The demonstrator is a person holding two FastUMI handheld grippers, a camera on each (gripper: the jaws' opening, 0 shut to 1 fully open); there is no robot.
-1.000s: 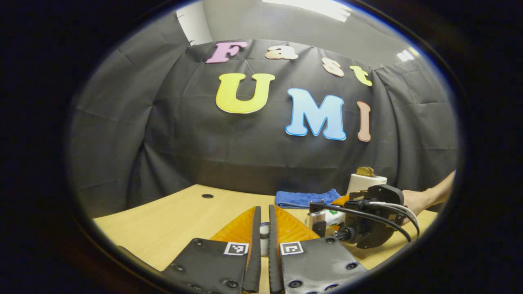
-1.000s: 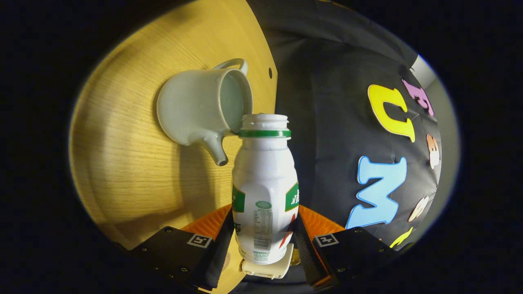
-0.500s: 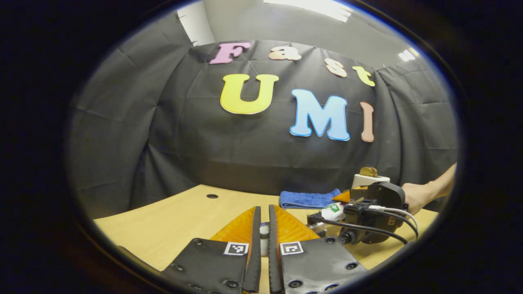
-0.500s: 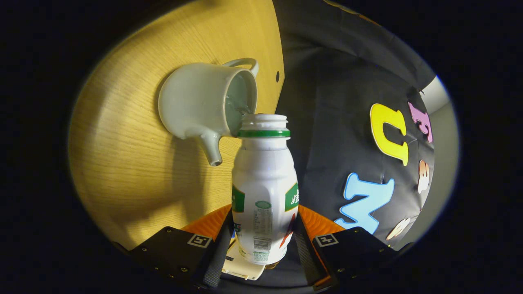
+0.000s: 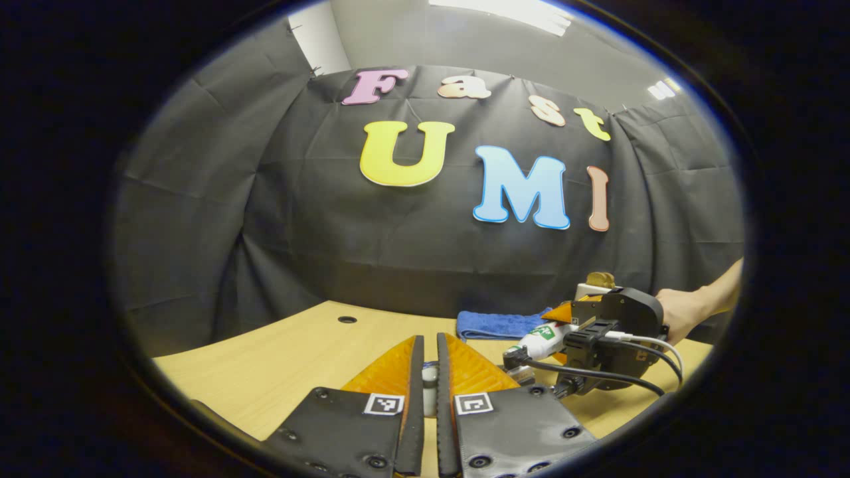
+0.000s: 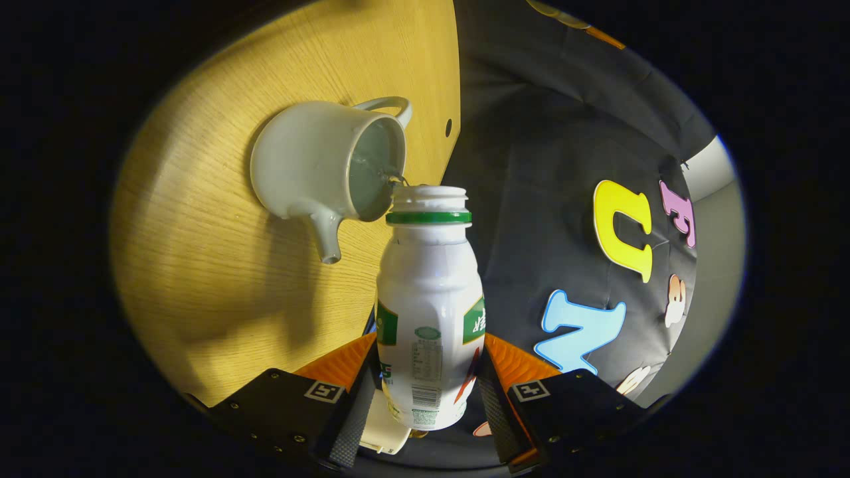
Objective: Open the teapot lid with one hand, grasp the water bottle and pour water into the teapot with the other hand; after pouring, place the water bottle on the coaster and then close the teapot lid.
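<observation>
Your right gripper has its fingers clamped on the sides of the white water bottle, which is tipped so its open mouth sits at the rim of the pale teapot on the wooden worktop; a thin trickle enters the pot. Your left gripper has its fingers nearly together, pinching a small pale knob, likely the teapot lid. A blue cloth lies at the worktop's far edge.

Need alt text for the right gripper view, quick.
The right gripper holds an uncapped white bottle tipped toward the open, lidless teapot on the wooden table. A thin trickle of water joins the bottle's mouth to the teapot's rim.
</observation>
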